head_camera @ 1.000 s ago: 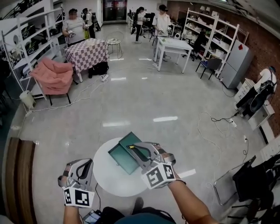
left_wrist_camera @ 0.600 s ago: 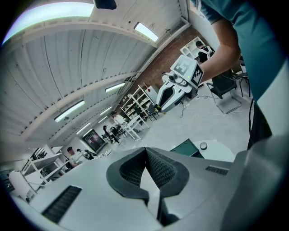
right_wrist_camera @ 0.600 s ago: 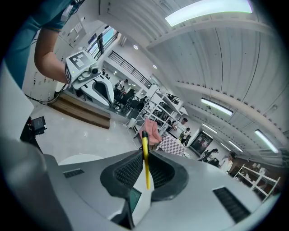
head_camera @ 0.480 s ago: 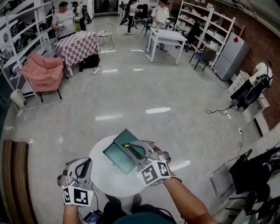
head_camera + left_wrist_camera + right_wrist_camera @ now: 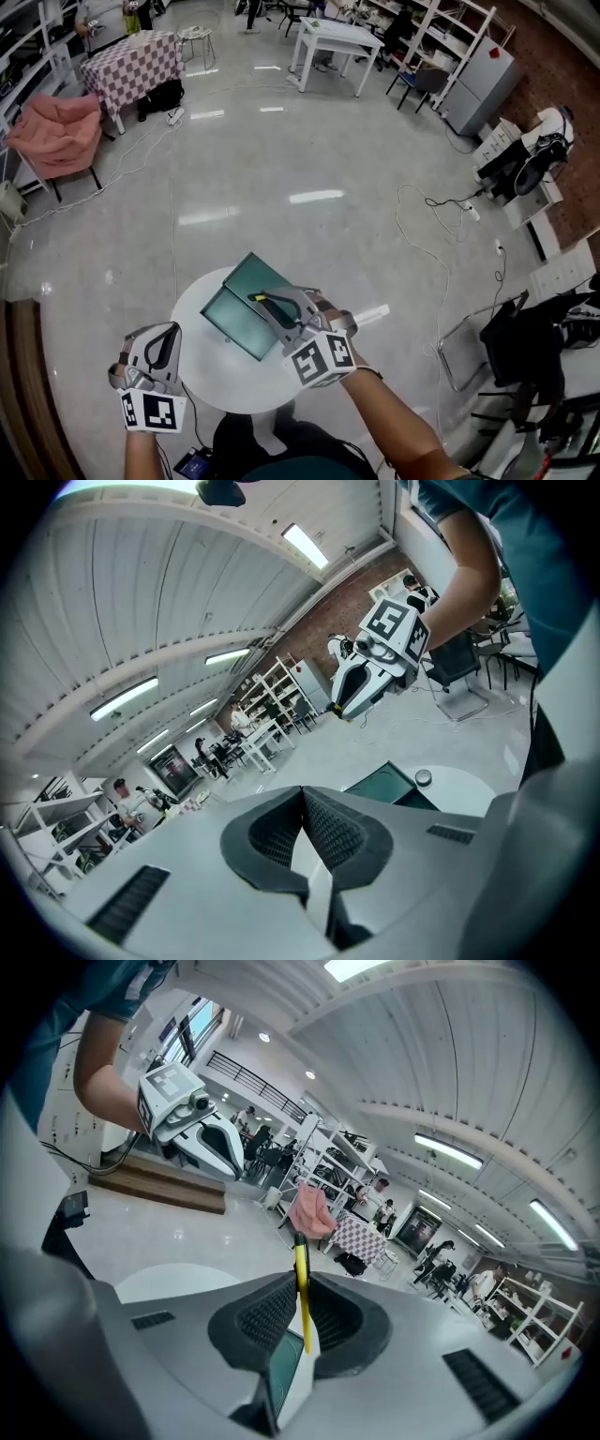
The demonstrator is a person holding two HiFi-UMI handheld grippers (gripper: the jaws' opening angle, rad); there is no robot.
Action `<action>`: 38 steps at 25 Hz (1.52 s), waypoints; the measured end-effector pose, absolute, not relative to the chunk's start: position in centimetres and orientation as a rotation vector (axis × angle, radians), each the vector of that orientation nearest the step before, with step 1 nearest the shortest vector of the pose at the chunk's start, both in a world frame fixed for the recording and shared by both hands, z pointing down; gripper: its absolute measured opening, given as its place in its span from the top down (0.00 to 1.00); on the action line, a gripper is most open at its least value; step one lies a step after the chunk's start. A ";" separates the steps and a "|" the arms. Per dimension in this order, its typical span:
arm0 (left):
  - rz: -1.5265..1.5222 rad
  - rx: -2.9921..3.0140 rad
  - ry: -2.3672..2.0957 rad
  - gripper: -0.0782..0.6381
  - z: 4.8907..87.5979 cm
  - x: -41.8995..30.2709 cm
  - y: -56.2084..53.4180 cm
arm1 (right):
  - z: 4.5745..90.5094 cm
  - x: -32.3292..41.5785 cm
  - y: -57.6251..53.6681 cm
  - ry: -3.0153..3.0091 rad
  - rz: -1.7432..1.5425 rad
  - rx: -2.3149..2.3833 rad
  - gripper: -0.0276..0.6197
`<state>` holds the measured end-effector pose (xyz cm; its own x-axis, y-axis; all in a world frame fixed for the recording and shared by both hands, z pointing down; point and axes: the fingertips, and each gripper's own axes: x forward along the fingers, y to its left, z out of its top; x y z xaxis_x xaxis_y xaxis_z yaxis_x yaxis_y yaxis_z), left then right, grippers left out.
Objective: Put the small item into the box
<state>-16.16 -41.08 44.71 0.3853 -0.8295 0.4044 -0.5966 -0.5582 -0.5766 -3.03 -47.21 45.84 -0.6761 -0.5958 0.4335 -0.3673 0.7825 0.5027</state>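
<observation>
An open dark green box lies on the round white table. My right gripper hovers over the box's near right side, shut on a thin yellow stick-like item. In the right gripper view that yellow item stands upright, pinched between the pads, with the box showing below. My left gripper hangs off the table's left edge, shut with nothing in it. From the left gripper view the box and the right gripper are visible beyond the closed pads.
A small round cap-like thing sits on the table beside the box. A folding chair stands to the right, a wooden bench to the left, and cables trail over the floor. People and tables are far off.
The head view has tipped further down, so the room slid upward. Both grippers keep nearly the same places relative to the table and box; the right one still grips the yellow item.
</observation>
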 end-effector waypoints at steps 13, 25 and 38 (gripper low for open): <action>-0.967 -2.391 1.214 0.87 56.1 -16.9 -48.0 | 57.5 -5.0 -52.8 -2.332 -0.452 0.656 0.86; -0.972 -2.436 1.202 0.87 63.7 -18.2 -50.4 | 66.8 -7.9 -53.6 -2.311 -0.357 0.593 0.86; -0.986 -2.478 1.191 0.87 70.9 -19.6 -49.9 | 76.1 -9.5 -52.0 -2.266 -0.255 0.540 0.86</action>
<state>-19.60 -49.91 70.91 0.4465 -0.7575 0.4763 -0.6098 -0.6471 -0.4576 -9.50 -52.05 76.06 -0.6082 -0.4562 0.6496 -0.3002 0.8898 0.3437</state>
